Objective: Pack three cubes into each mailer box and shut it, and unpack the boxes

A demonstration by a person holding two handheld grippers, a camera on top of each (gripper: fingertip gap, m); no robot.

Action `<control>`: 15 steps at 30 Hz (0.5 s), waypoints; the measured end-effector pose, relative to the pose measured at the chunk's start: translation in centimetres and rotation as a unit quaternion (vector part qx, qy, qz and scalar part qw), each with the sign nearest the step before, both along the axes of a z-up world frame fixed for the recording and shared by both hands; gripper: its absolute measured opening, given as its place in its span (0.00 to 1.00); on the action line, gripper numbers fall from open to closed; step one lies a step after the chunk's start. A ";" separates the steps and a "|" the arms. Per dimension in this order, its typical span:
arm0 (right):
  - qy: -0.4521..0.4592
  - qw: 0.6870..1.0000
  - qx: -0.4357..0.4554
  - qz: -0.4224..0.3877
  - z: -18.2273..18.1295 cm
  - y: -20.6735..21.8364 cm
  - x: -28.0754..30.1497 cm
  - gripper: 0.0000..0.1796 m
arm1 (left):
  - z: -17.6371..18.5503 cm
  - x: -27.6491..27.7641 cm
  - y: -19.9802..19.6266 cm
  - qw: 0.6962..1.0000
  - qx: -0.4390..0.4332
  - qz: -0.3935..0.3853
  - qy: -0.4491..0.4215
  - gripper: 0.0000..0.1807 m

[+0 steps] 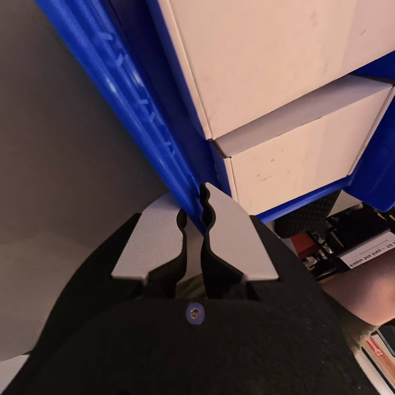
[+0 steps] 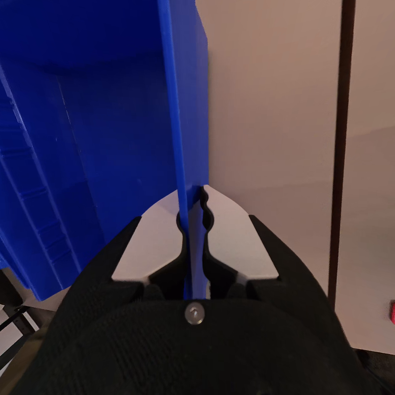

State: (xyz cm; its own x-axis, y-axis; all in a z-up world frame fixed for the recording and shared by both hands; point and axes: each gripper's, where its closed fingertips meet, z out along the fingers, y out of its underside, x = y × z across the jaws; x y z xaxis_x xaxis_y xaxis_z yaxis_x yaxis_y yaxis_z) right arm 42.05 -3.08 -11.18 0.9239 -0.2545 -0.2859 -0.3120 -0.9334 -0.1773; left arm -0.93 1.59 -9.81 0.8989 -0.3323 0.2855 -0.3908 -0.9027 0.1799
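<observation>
mailer boxes (image 1: 288,85) cut off in blue bin (image 1: 132,111), perhaps two.

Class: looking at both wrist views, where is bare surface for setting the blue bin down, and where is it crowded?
Bare: the pale surface right of the blue plastic bin, up to the dark vertical strip. Crowded: the black clutter below the bin's white cardboard mailer boxes.

The right gripper (image 2: 193,215) was seen clamped on the thin rim of a blue bin (image 2: 119,132), with the rim running straight up between the jaws. The inside of the bin was shown to the left, where ribbed walls could be made out. A pale surface (image 2: 269,128) was seen to the right, crossed by a dark vertical strip (image 2: 342,139). A small red thing (image 2: 392,314) was cut off at the right edge.
</observation>
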 end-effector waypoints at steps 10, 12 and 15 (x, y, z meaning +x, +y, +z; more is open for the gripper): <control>0.015 1.000 0.007 0.018 -0.8 1.7 -4.0 0.05 | 0.2 -10.5 3.4 0.997 0.004 0.070 -0.036 0.05; 0.019 1.000 0.017 0.018 -0.8 2.5 -5.1 0.06 | 0.2 -14.1 4.0 0.997 0.017 0.072 -0.026 0.04; 0.007 0.999 0.014 0.036 -0.7 3.4 -6.8 0.05 | 0.3 -19.9 4.4 0.996 0.040 0.073 0.011 0.03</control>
